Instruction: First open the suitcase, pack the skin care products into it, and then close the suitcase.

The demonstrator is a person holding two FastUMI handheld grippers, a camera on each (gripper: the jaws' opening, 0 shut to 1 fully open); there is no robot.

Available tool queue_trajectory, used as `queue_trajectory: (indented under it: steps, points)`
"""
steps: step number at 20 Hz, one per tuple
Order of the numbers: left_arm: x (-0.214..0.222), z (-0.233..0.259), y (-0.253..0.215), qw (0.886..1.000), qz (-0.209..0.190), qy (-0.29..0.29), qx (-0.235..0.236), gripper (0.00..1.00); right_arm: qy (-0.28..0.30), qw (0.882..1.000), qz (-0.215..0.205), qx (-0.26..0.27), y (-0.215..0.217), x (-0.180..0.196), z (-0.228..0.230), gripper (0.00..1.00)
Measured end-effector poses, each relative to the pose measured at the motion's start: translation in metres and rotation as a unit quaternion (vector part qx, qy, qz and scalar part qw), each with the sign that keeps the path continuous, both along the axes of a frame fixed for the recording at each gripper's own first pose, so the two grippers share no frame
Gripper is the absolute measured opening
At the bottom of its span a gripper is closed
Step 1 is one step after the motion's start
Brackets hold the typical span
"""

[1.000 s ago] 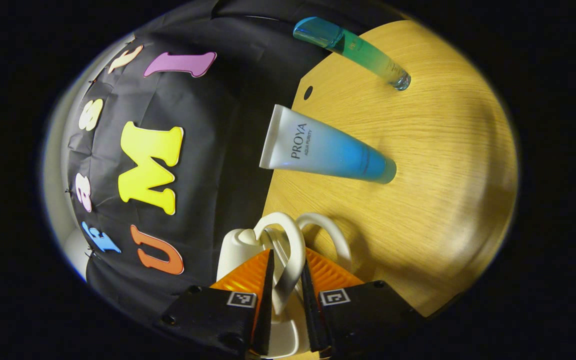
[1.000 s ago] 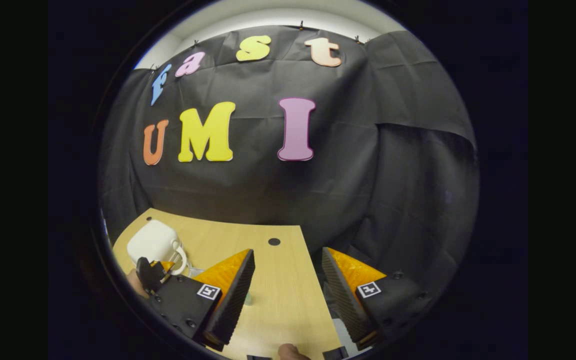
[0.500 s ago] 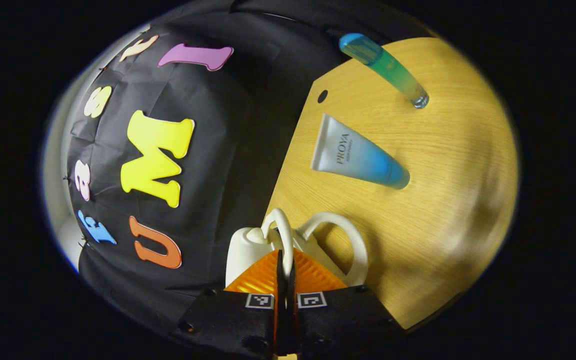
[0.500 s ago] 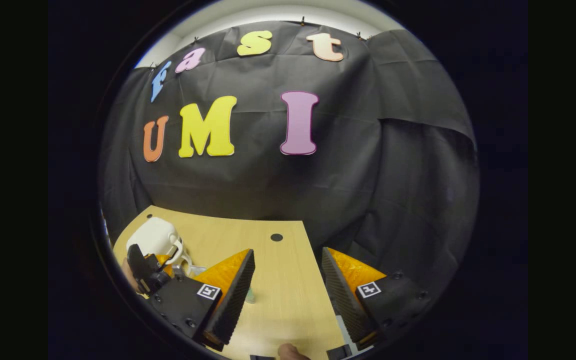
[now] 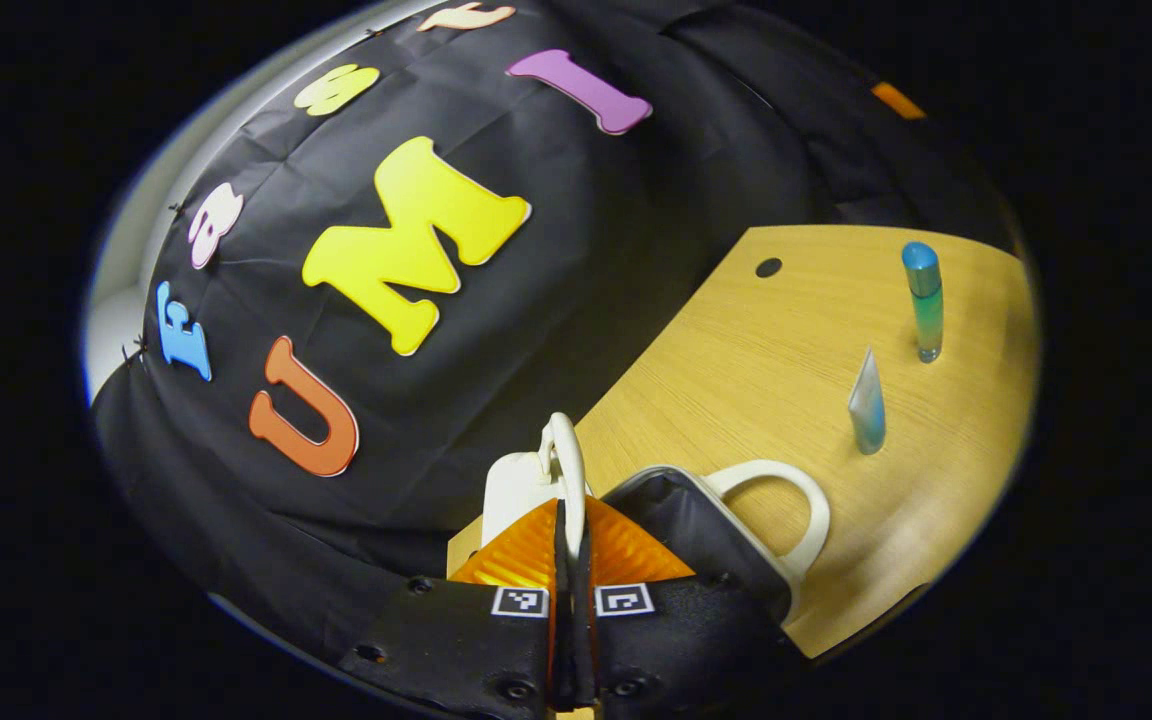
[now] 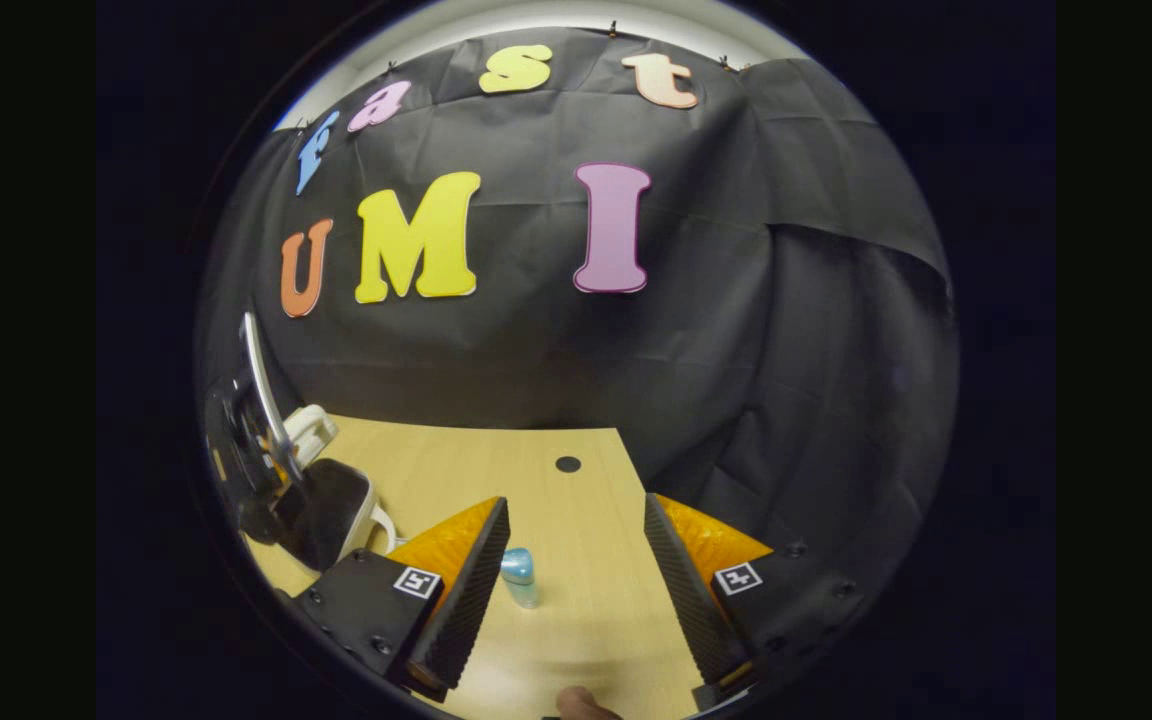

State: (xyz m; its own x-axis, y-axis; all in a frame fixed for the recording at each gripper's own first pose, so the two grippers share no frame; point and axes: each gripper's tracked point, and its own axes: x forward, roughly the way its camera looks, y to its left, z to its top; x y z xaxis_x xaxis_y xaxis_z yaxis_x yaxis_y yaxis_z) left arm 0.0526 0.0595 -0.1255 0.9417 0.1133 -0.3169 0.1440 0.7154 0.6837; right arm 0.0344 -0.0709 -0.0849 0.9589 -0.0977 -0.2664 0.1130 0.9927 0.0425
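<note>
Since a sec ago the suitcase (image 5: 696, 520) lid has lifted, dark lining now showing at bottom centre of the left gripper view. You're pinching one white handle (image 5: 564, 460) w/ the left gripper (image 5: 571, 560), probably to swing the lid open. Right gripper (image 6: 576, 570) is waiting spread at bottom. Tube (image 5: 866, 405) & bottle (image 5: 923, 300) are standing at right on the table (image 5: 736, 370), ready for packing.
</note>
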Motion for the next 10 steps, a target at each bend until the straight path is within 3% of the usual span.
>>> queue_trajectory:
  steps: [7, 10]
  points:
    - [0.005, 0.054, 0.121, 0.991, 0.040, -0.023, -0.123, 0.03, 0.002, 0.999, 0.033, -0.023, 0.081, 0.015, 0.002, 0.80]
    - [0.008, 0.052, 0.200, 0.987, 0.077, -0.029, -0.137, 0.03, -0.021, 0.999, 0.039, -0.028, 0.113, 0.014, 0.022, 0.81]
